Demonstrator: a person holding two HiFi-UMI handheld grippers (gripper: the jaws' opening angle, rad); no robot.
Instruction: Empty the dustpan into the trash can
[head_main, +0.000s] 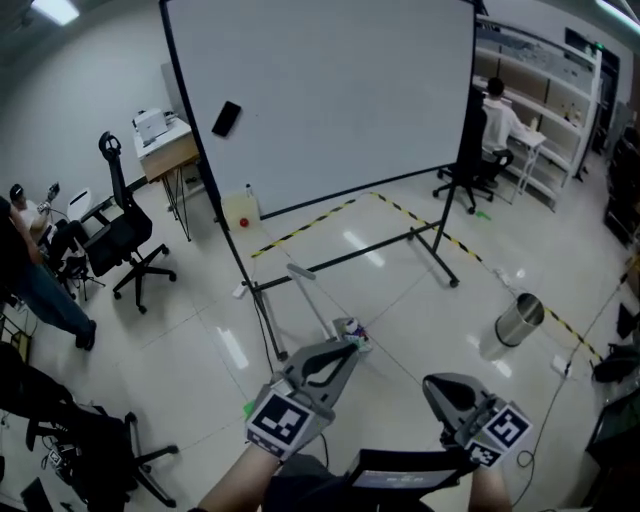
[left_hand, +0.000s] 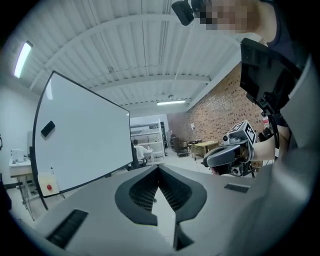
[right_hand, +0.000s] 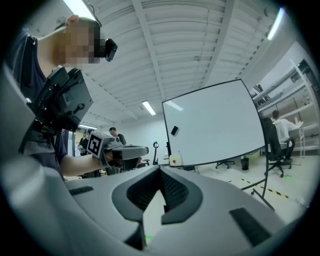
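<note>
A silver trash can (head_main: 519, 319) stands on the floor at the right. A long-handled dustpan (head_main: 349, 332) stands near the whiteboard stand's foot, its handle (head_main: 305, 283) leaning up and left; something small and colourful lies in it. My left gripper (head_main: 350, 348) is shut and empty, just short of the dustpan. My right gripper (head_main: 433, 386) is also shut and empty, to the right of the left one and short of the trash can. In the left gripper view the closed jaw tips of the left gripper (left_hand: 158, 168) hold nothing, and the right gripper (left_hand: 231, 154) shows beside them. The right gripper (right_hand: 160, 170) sees the left gripper (right_hand: 121, 150).
A large whiteboard (head_main: 320, 100) on a black rolling stand (head_main: 350, 258) crosses the middle. Yellow-black floor tape (head_main: 440, 235) runs behind it. A black office chair (head_main: 125, 235) and a small desk (head_main: 165, 145) are at the left. A person (head_main: 500, 125) sits far right at shelves.
</note>
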